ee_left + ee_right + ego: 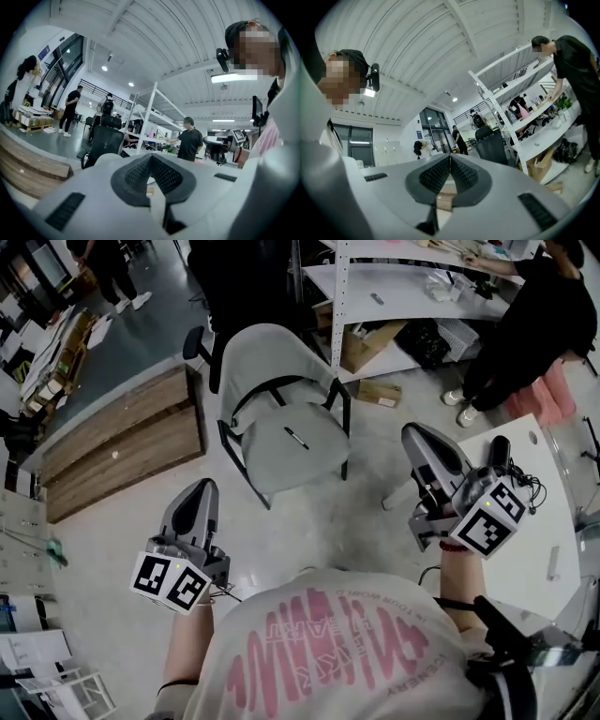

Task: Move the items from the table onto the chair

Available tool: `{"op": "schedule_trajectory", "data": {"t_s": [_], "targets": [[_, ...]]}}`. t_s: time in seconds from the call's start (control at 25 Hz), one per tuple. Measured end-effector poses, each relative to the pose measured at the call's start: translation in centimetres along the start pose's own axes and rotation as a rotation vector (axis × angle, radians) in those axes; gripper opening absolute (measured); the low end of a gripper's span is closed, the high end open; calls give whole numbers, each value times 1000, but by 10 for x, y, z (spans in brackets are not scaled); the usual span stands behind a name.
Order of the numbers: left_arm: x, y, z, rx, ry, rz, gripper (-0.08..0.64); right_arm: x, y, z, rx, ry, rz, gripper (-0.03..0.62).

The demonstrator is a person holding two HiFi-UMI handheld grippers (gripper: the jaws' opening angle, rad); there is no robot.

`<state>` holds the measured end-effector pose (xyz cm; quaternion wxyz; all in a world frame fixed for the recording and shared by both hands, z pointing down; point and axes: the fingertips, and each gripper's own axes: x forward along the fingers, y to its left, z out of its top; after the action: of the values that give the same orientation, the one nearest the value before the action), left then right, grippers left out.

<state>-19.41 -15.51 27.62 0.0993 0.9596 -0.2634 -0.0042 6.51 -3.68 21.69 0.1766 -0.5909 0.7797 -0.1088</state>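
A thin dark thing (296, 438) on the chair (272, 357), too small to name; table (544, 521) at three o'clock runs off frame.

The left gripper (199, 488) and right gripper (414, 432) have grey shells (dark ribbed pads (138, 174)). Black-and-white marker cubes (170, 580) sit behind them. Pale T-shirt (281, 681), pink print.
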Motion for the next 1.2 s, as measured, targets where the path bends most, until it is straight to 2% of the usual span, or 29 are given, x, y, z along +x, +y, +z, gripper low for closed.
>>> {"op": "schedule_trajectory", "data": {"t_s": [0.12,0.2,0.28,0.44,0.52,0.76,1.0,1.2], "targets": [[18,-30,-6,43,50,-112,9,-15,-3,5,-49,5,-59,15],[36,-55,-10,108,73,-210,9,-33,-7,9,-83,-6,-122,15],[58,-82,-11,140,73,-312,9,-60,-13,13,-115,-23,-200,15],[104,-154,-10,104,61,-574,9,-148,-31,28,-139,-125,-417,15],[122,-195,-11,78,55,-655,9,-198,-44,35,-133,-172,-493,15],[161,-334,-31,58,73,-829,9,-375,-77,48,-69,-305,-754,15],[181,-435,-69,32,121,-946,9,-497,-88,49,-57,-366,-903,15],[192,-498,-96,28,167,-990,9,-567,-105,50,-41,-383,-977,15]]}}
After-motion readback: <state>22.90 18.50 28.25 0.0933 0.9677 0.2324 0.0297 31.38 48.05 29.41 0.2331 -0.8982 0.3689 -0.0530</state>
